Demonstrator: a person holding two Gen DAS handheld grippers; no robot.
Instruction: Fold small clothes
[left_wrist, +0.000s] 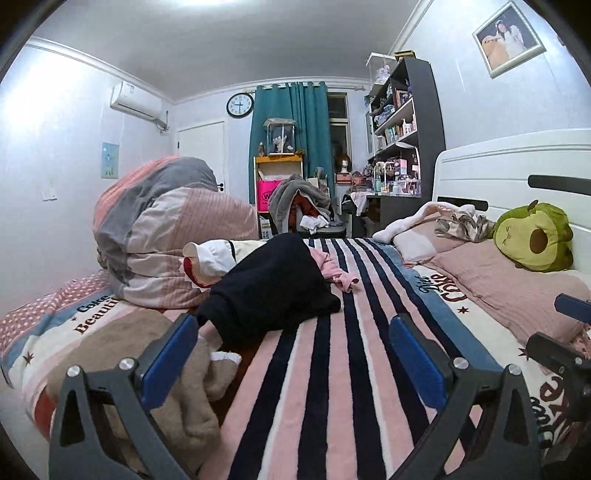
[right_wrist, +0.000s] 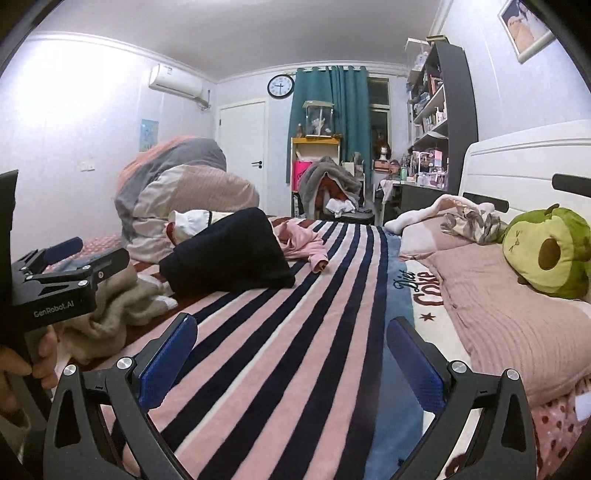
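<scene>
Two grippers are up and both stand wide, with nothing between the blue pads. Starting at the lower left of the left wrist view, we see a beige garment (left_wrist: 177, 384) lying crumpled on the striped blanket (left_wrist: 332, 369), just beside the left gripper (left_wrist: 293, 352). Further in, left of centre, a black garment (left_wrist: 269, 288) sits bunched against the rolled duvet (left_wrist: 166, 236), with a white piece (left_wrist: 214, 258) tucked behind it and a small pink garment (left_wrist: 332, 271) spilling out to its right. At the far right, a pillow (left_wrist: 498, 288) and an avocado plush (left_wrist: 533, 236) rest by the headboard. From the right wrist view we find our left hand (right_wrist: 22, 365) at the lower left edge, and the right gripper (right_wrist: 291, 354) hovers over bare blanket at bottom centre, well apart from the clothes. We judge the folding barely begun here: every garment in view lies loose, none is squared up, and no folded stack shows.
</scene>
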